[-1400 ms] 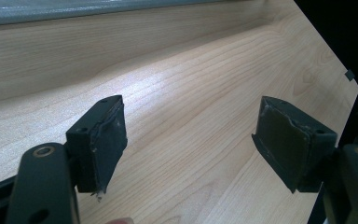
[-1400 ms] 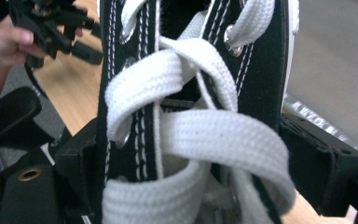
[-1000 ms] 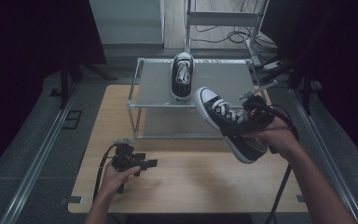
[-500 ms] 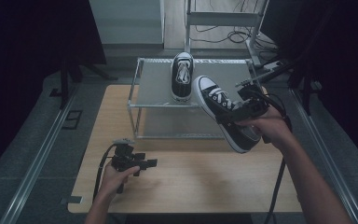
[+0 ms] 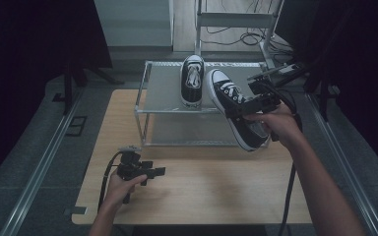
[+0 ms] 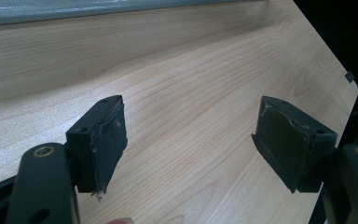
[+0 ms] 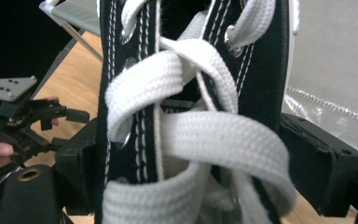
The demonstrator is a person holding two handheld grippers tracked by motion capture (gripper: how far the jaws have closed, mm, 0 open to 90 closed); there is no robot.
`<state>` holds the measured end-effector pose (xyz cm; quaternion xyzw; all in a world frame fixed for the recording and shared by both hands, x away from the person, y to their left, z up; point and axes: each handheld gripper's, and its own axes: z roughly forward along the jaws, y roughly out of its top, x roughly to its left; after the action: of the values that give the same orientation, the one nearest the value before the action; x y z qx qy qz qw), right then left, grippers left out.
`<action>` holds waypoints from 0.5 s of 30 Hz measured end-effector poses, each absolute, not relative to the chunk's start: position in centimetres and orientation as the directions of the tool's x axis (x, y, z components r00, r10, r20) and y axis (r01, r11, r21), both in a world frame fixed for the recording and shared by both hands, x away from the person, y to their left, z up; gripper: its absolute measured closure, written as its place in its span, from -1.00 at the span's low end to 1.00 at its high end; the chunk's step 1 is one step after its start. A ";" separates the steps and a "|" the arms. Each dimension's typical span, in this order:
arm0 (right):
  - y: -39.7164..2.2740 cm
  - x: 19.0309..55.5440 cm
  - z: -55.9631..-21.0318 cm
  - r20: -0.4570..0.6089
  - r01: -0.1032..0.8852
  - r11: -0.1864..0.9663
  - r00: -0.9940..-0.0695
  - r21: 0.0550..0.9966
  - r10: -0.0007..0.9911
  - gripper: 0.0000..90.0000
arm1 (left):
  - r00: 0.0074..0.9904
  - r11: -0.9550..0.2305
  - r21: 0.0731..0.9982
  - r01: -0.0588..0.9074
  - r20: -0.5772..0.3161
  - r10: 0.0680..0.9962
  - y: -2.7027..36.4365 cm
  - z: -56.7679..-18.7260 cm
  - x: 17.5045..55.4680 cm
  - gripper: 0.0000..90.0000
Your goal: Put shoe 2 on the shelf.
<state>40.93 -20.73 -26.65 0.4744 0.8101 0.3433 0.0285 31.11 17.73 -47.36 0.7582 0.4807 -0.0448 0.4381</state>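
Your right gripper (image 5: 250, 105) pinches the black sneaker (image 5: 236, 109) across its laced throat, one jaw on each flank, as the right gripper view shows with the white laces (image 7: 200, 135) bulging between them. In the high view the shoe hangs right of centre, toe tilted up toward the rack's top shelf (image 5: 163, 93), heel drooping below shelf level over the table's far edge.

That hold is the weak point, I judge: canvas and laces are soft, the heel is the heavy end, and the shoe could pivot in the pinch or slip out if you swing it quickly. The drooping heel could also catch the shelf's front rail (image 5: 177, 111) as you bring it in, so it wants lifting clear first.

Nearest you, at the lower left of the high view, your left gripper (image 5: 152, 172) rests on the wooden table (image 5: 211, 187). In the left gripper view its pads (image 6: 107, 140) stand a little apart with nothing between them, bare wood showing through the gap. It is well apart from the work.

Farther up the frame, the second sneaker (image 5: 192, 81) already stands on the shelf, toe away from you, just left of the carried shoe's toe. It narrows your landing spot; a sideways drift would knock it.
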 end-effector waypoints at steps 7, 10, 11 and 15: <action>-20.4 41.7 -26.4 0.283 0.764 0.286 -0.517 0.578 0.808 -0.64 | 0.534 -0.154 0.620 0.769 -0.490 0.689 17.7 -47.4 31.1 -0.45; -20.3 41.9 -26.3 0.286 0.767 0.274 -0.507 0.580 0.813 -0.64 | 0.533 -0.156 0.618 0.770 -0.490 0.690 17.7 -47.4 31.1 -0.45; -20.2 42.0 -26.3 0.286 0.767 0.272 -0.505 0.581 0.815 -0.64 | 0.533 -0.156 0.618 0.770 -0.490 0.690 17.7 -47.4 31.1 -0.45; -20.1 42.5 -26.2 0.290 0.773 0.257 -0.491 0.581 0.822 -0.64 | 0.533 -0.154 0.621 0.769 -0.489 0.690 17.8 -47.4 31.1 -0.45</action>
<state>42.53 -20.11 -26.19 0.5033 0.7918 0.3441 0.0355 31.11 17.79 -47.36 0.7582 0.4810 -0.0449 0.4380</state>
